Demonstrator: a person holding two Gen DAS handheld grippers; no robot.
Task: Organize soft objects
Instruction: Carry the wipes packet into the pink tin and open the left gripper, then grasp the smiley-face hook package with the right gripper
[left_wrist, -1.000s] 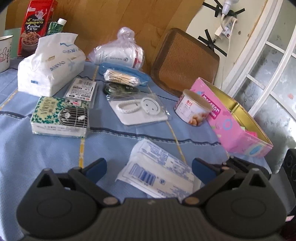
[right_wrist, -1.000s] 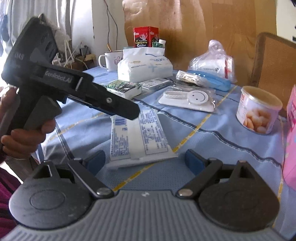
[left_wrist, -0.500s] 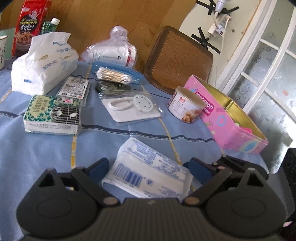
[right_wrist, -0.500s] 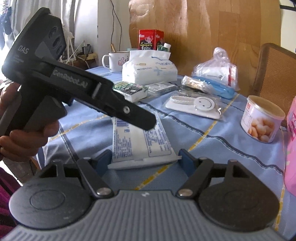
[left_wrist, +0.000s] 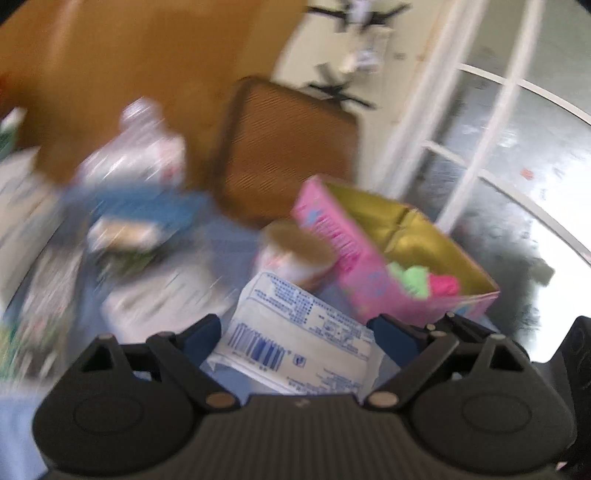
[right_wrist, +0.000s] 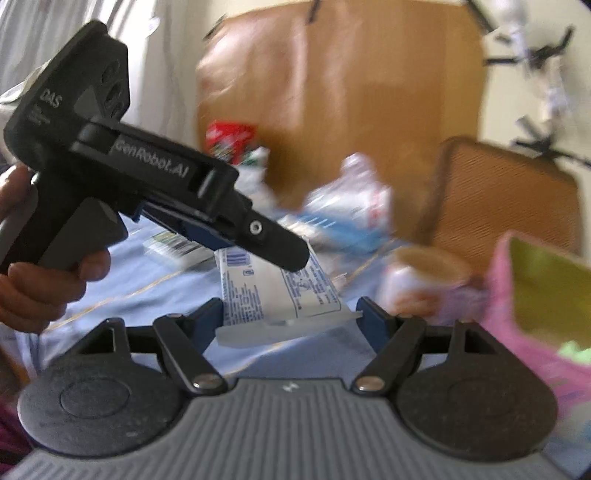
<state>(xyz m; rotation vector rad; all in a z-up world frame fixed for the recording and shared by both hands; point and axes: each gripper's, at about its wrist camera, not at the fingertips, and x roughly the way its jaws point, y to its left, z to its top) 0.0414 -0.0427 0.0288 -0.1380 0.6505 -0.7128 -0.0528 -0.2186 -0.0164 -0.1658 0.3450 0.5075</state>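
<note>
White packet bore blue print, blue barcode. Box was pink outside, gold inside, holding green and pink pieces. Tablecloth pale blue, yellow-striped. Chair back brown mesh.

Motion blur smeared the clutter on the far counter beyond recognition. The can sat half hidden behind the white packet. The pink box was cut off at the right wrist view's edge.

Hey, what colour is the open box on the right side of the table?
Pink outside, gold inside. The box shows best in the left wrist view.
</note>
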